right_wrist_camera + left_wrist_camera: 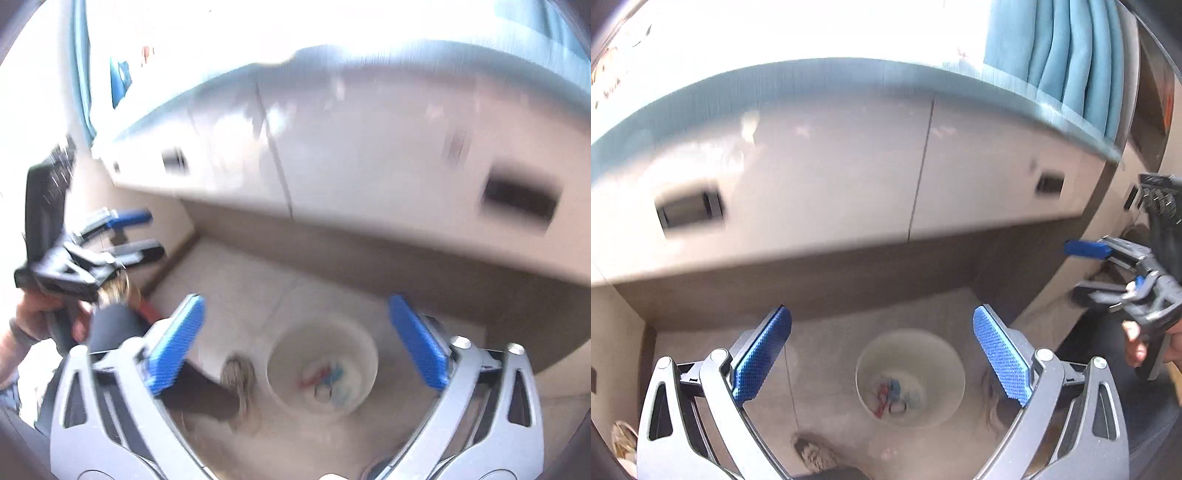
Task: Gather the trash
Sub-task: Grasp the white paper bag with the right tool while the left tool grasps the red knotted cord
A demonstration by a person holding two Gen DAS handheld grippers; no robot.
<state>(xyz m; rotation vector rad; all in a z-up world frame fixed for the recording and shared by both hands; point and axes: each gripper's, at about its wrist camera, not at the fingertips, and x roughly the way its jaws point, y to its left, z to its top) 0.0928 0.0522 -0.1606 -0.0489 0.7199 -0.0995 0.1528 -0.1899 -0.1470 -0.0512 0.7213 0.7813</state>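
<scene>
Pale floor tiles (827, 354) under grey drawers (827, 177) hold a trash bin (910, 376); both hand-held grippers (882, 354) (295, 343) gape wide, empty.

No readable text, labels, brands or numbers anywhere, both views blurred and glare-washed

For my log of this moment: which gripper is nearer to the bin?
Cannot tell; they look about equal. Left gripper and right gripper both hover open above the bin, side by side, each framing it between its fingers.
</scene>
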